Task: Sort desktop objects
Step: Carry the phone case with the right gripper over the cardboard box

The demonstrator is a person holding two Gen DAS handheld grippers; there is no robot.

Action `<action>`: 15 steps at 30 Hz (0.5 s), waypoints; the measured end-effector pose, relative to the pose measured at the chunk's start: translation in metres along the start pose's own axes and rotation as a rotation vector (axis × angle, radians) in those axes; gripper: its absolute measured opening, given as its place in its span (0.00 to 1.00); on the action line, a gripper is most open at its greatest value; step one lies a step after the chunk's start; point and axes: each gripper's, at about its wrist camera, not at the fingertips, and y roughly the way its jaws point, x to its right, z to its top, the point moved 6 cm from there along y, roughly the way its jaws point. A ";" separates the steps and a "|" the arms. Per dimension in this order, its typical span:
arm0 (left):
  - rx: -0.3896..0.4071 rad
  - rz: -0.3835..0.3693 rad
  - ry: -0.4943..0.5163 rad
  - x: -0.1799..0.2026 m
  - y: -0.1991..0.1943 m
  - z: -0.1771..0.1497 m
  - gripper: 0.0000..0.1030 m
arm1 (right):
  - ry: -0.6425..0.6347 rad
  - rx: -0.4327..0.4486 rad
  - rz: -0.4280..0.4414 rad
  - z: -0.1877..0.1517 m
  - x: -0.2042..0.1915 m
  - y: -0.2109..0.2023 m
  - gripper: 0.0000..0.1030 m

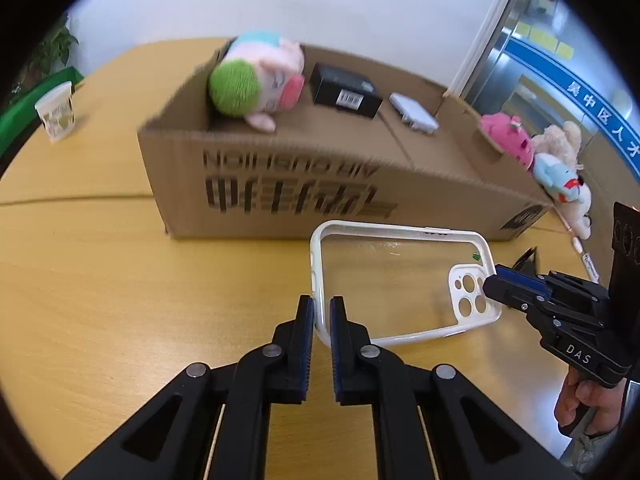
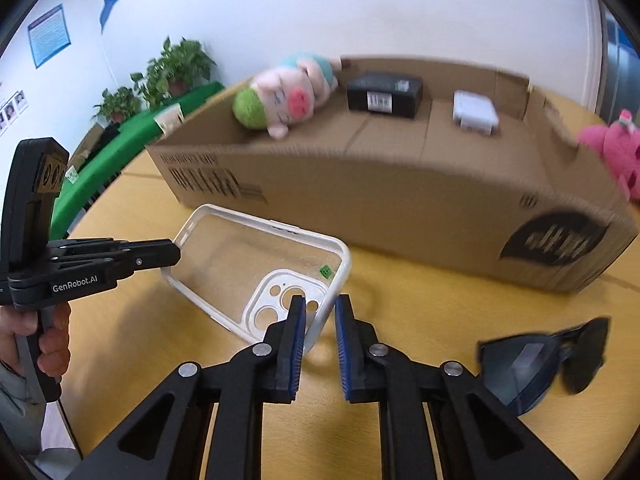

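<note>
Phone case [image 1: 404, 280] sits on the counter [image 1: 100, 280], just in front of the cardboard box [image 1: 320, 184]. Left hand-held gripper [image 1: 321, 312] clamped on its short rim; right hand-held gripper [image 2: 320, 312] looks clamped on the camera-end rim. Sunglasses [image 2: 540, 364] lie nearby.

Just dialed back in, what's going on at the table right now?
A person holds a tool in each hand, both shut on the white-rimmed clear phone case: left tool on one short end, right tool on the camera-cutout end. The case sits before the cardboard box, which already holds a plush pig and small boxes. Sunglasses wait nearby.
</note>
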 end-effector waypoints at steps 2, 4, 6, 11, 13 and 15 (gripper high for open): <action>0.048 -0.006 0.019 0.008 -0.017 0.014 0.07 | -0.004 0.040 -0.004 0.010 -0.001 -0.014 0.13; 0.088 -0.014 0.043 0.016 -0.030 0.027 0.07 | -0.002 0.075 -0.011 0.022 0.001 -0.026 0.12; 0.138 -0.026 0.076 0.027 -0.044 0.046 0.07 | -0.004 0.111 -0.018 0.035 0.006 -0.038 0.12; 0.218 -0.029 0.125 0.045 -0.057 0.094 0.07 | -0.034 0.200 -0.060 0.079 0.016 -0.070 0.12; 0.250 -0.043 0.134 0.050 -0.064 0.113 0.07 | -0.061 0.242 -0.085 0.099 0.017 -0.084 0.12; 0.298 -0.055 0.149 0.056 -0.076 0.129 0.07 | -0.082 0.285 -0.102 0.118 0.017 -0.097 0.12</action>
